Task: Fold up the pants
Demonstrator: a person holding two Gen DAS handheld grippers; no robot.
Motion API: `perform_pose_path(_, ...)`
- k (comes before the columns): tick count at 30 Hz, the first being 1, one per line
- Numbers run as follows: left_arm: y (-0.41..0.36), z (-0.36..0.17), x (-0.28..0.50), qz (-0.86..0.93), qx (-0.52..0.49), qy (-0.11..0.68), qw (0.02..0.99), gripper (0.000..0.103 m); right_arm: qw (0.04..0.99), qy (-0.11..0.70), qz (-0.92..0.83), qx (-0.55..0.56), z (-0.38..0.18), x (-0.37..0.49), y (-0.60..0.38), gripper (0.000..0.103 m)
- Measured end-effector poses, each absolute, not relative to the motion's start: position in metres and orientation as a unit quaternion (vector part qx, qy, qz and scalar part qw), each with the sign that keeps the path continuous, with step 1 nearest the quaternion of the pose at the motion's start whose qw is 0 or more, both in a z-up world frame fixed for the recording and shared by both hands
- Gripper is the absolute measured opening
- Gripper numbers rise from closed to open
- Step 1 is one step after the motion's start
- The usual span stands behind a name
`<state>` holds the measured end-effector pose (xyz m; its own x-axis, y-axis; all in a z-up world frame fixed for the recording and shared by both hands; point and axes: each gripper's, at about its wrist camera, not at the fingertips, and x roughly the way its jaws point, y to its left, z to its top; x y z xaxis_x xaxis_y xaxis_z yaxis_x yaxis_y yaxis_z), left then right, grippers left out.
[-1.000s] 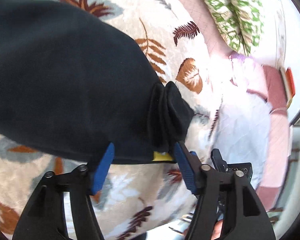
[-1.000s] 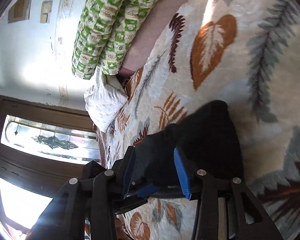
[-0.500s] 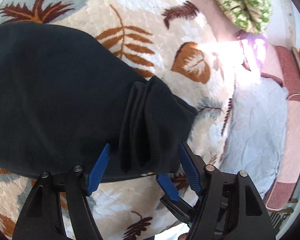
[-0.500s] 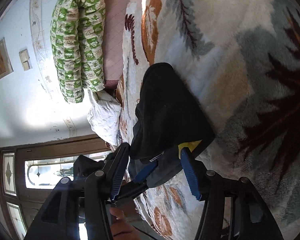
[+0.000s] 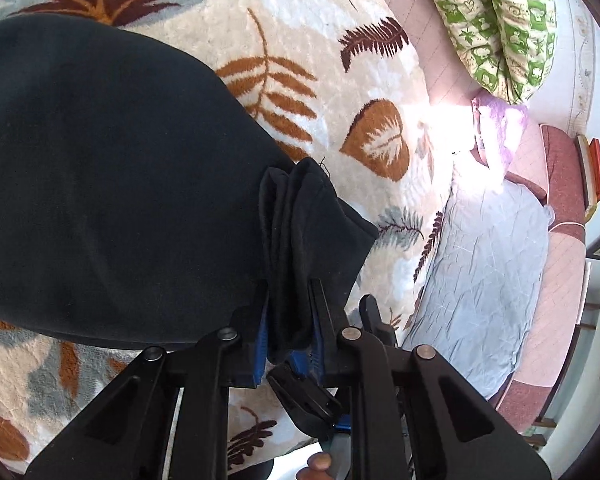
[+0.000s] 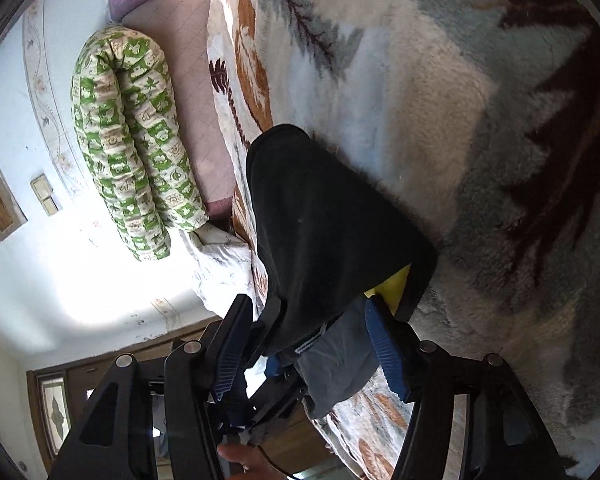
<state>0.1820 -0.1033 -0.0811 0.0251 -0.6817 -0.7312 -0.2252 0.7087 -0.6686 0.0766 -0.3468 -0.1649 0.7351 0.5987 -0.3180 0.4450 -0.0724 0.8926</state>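
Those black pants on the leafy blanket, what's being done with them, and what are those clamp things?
A person is folding the black pants on a leaf-patterned blanket using two hand-held grippers. The left gripper is clamped on a bunched edge of the fabric. The right gripper is open, its blue pads on either side of the same end of the pants, not pinching it. Most of the garment lies spread on the blanket.

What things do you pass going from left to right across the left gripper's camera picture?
Black pants → orange leaf on the blanket → purple pillow → green patterned bolster → red book.
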Motion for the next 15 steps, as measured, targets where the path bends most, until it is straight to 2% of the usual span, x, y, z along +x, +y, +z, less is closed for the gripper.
perform_pose_path(3,-0.099,-0.081,0.18,-0.178,-0.342,0.674,0.63,0.015,0.58,0.341,0.06,0.738,-0.168,0.081,-0.347,0.061)
perform_pose_path(4,-0.097,-0.08,0.179,-0.18,-0.34,0.672,0.633,0.015,0.583,0.336,0.06,0.737,-0.168,0.082,-0.347,0.054)
perform_pose_path(5,-0.098,-0.08,0.178,-0.175,-0.334,0.669,0.64,0.015,0.591,0.332,0.063,0.733,-0.166,0.083,-0.347,0.029)
perform_pose_path(7,-0.099,-0.084,0.176,-0.158,-0.307,0.667,0.66,0.015,0.62,0.323,0.071,0.712,-0.156,0.081,-0.351,0.009)
perform_pose_path(10,-0.099,-0.101,0.176,-0.142,-0.303,0.68,0.653,0.015,0.659,0.328,0.05,0.675,-0.146,0.076,-0.361,0.009)
perform_pose_path(15,-0.101,-0.093,0.176,-0.145,-0.282,0.676,0.666,0.015,0.681,0.365,0.021,0.635,-0.162,0.076,-0.368,0.006)
